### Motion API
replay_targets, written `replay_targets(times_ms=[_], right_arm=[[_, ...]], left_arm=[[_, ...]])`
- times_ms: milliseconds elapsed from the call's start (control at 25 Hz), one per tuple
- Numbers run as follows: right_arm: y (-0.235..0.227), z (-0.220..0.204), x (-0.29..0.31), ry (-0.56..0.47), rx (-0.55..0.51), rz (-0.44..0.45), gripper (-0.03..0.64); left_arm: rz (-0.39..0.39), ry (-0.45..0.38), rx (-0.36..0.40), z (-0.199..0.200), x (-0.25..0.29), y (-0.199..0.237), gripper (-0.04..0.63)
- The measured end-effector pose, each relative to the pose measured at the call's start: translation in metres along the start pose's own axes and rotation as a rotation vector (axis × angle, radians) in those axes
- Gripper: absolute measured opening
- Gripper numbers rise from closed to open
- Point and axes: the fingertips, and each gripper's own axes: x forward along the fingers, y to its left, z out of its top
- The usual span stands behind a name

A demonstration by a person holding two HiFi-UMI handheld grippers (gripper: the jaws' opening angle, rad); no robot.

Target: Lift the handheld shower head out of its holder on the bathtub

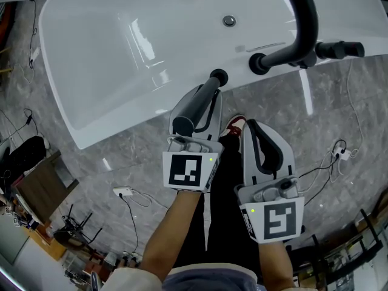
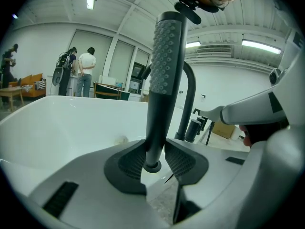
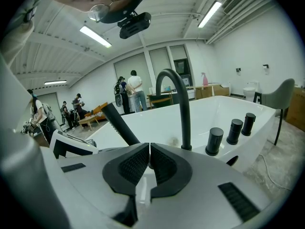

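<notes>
Head view looks down; gripper views share the bathtub (image 1: 115, 53).

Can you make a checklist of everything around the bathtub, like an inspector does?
Surface: white tub on grey floor.
Job's things: shower head, held; faucet and knobs on the tub rim.
Clutter: wooden box at the floor's left.
Grippers: left gripper shut on shower head; right gripper shut, empty.
Cables: power strip and plug on floor.
Surroundings: people standing far behind tub.
</notes>
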Motion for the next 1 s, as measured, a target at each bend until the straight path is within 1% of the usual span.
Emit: replay_targets(times_ms=[240,800,920,1000], right_arm=[[0.001,0.005,-0.001,-0.003,-0.001,-0.008,0.020],[0.009,0.034,-0.003,-0.030,-0.024,-0.020,0.020],[0.009,0.038,-0.002,-0.035,-0.023,-0.020,0.021],[0.010,0.043,-0.003,-0.037,-0.028,-0.022,0.021]], left_arm=[[-0.018,0.034,-0.038,0.014,-0.004,-0.008,0.129],[-0.041,0.041,-0.031,0.033,-0.014,-0.009,0.129],[-0.047,0.038,-0.038,0.038,-0.015,-0.009,0.129],[-0.050,0.025,-0.027,0.041,-0.016,-0.008,0.127]])
